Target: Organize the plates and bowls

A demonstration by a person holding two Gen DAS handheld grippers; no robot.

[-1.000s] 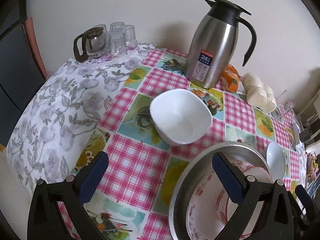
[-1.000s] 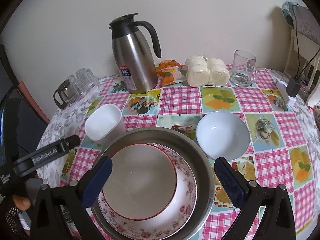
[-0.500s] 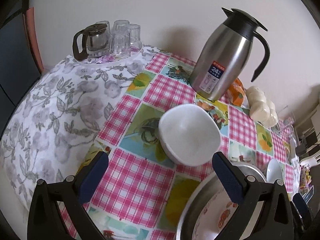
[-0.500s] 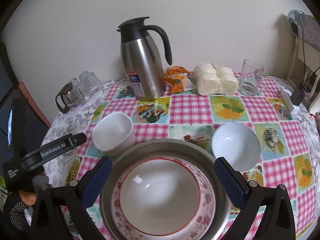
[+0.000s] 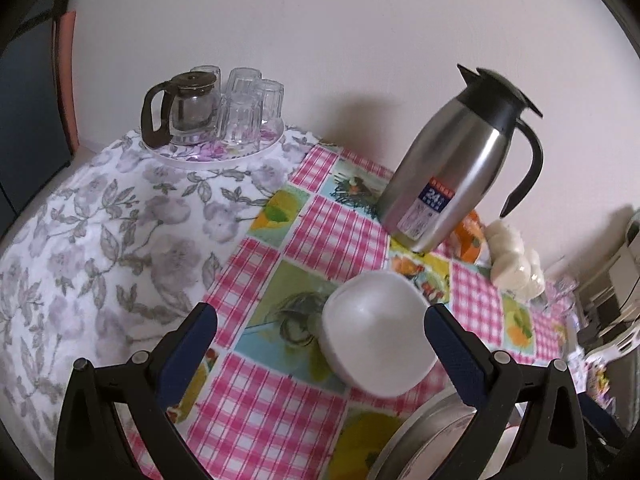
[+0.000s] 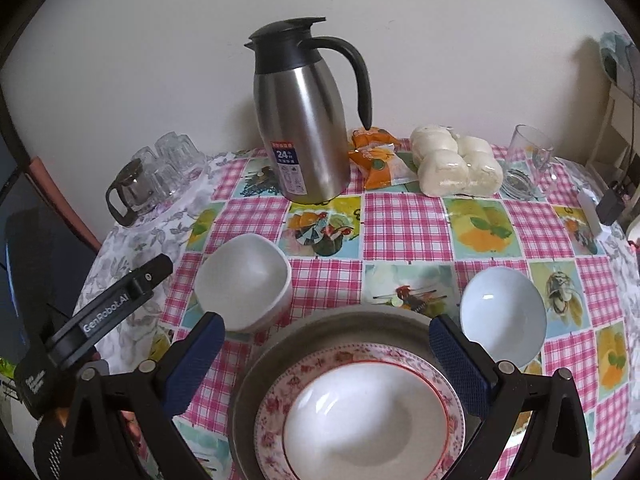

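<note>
A squarish white bowl (image 5: 378, 334) sits upright on the table (image 5: 304, 216), on the pink checked cloth, between the spread fingers of the left gripper (image 5: 320, 334); the bowl lies slightly ahead of the fingertips and they do not touch it. Just beside it, nearer the camera, stands a metal basin (image 6: 280, 348) holding a floral-rimmed plate (image 6: 276, 400) with a red-rimmed bowl (image 6: 360, 412) nested in it. The right gripper (image 6: 326, 346) hovers over this stack, its fingers wide apart and empty. A round pale-blue bowl (image 6: 502, 316) rests just right of the basin, close to the right finger.

The left gripper's body, seen from the right wrist camera, reads "GenRobot.AI". Behind the bowls a steel thermal jug (image 6: 304, 128) with a black lid and handle carries a label reading "24"; its smaller print is illegible. Beside it lie an orange snack packet (image 6: 374, 160), a wrapped pack of white buns (image 6: 456, 166) and a glass mug (image 6: 526, 164). At the table's far left, on a grey floral cloth, a round tray (image 5: 224, 150) holds a glass teapot (image 5: 186, 108) and upturned glasses (image 5: 248, 108), well apart from the bowls.
</note>
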